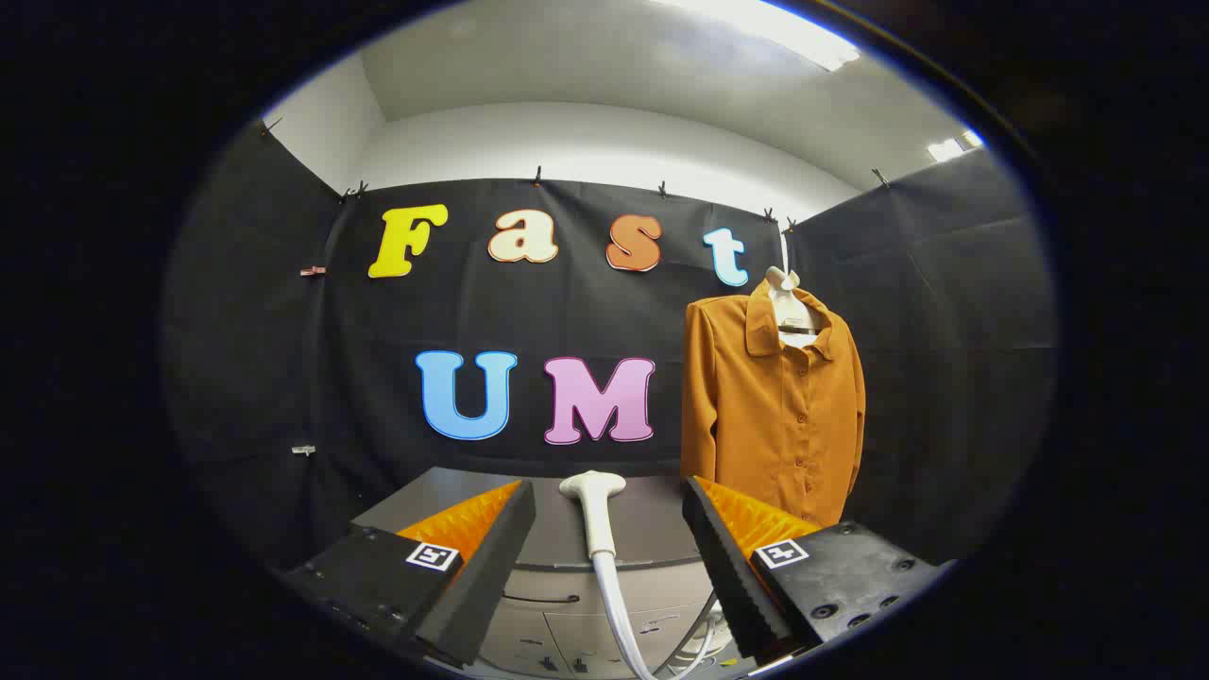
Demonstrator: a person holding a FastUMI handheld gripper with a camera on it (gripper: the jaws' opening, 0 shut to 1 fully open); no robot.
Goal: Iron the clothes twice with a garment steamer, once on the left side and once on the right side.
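Steamer (592,510) upright between my gripper (609,529) fingers, seemingly untouched | gripper spread wide | orange shirt (773,406) hangs beyond, right.

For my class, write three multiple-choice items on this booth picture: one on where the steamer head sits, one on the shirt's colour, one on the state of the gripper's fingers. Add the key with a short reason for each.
1. Where is the steamer head?
A. In the gap between the fingers, untouched
B. Pressed on the shirt
C. Lying on the floor

2. What colour is the shirt on the hanger?
A. Blue
B. Orange-brown
C. White

3. How is the gripper?
A. Shut on the steamer handle
B. Shut on a sleeve
C. Open

Key: 1 A, the white head stands upright in the gap, clear of both fingers. 2 B, the buttoned shirt is orange-brown. 3 C, the fingers stand wide apart, pressing on nothing.
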